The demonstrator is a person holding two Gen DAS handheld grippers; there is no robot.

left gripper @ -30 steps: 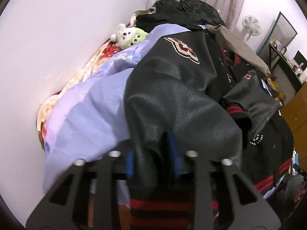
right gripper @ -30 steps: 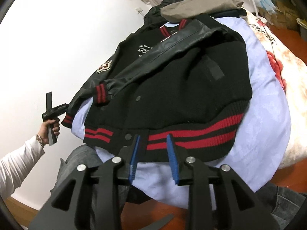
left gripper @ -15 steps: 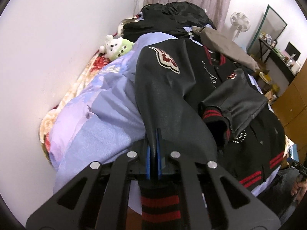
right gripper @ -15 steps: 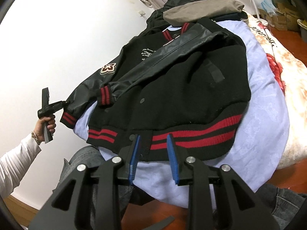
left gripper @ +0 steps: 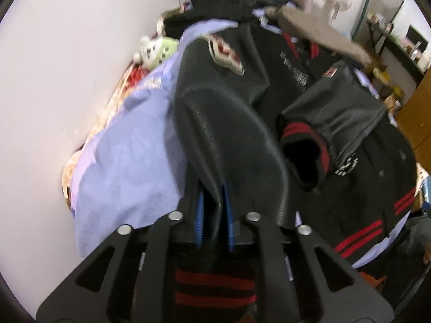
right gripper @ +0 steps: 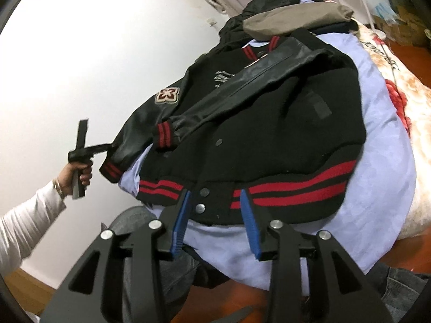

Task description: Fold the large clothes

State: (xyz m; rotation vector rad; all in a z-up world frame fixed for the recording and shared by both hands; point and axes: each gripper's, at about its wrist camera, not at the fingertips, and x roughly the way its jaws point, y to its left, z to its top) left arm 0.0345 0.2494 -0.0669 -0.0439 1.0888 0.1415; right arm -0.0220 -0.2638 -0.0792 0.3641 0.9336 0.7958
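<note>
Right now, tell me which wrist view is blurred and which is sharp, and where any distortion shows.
Left wrist view: motion-blurred, the jacket patch and chest lettering smeared, the plush toy soft. Right wrist view: sharp, the hem stripes and snaps crisp. Both views: fisheye bending, dark rounded corners.

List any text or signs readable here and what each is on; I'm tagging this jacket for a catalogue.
None can be read for certain.
Chest lettering on the jacket: several white lines, too small to read.
Sleeve patch: a red and cream four-petal emblem, no letters clear.
White print low on the jacket front: blurred.
Script on the blanket: dark lettering, unreadable.
</note>
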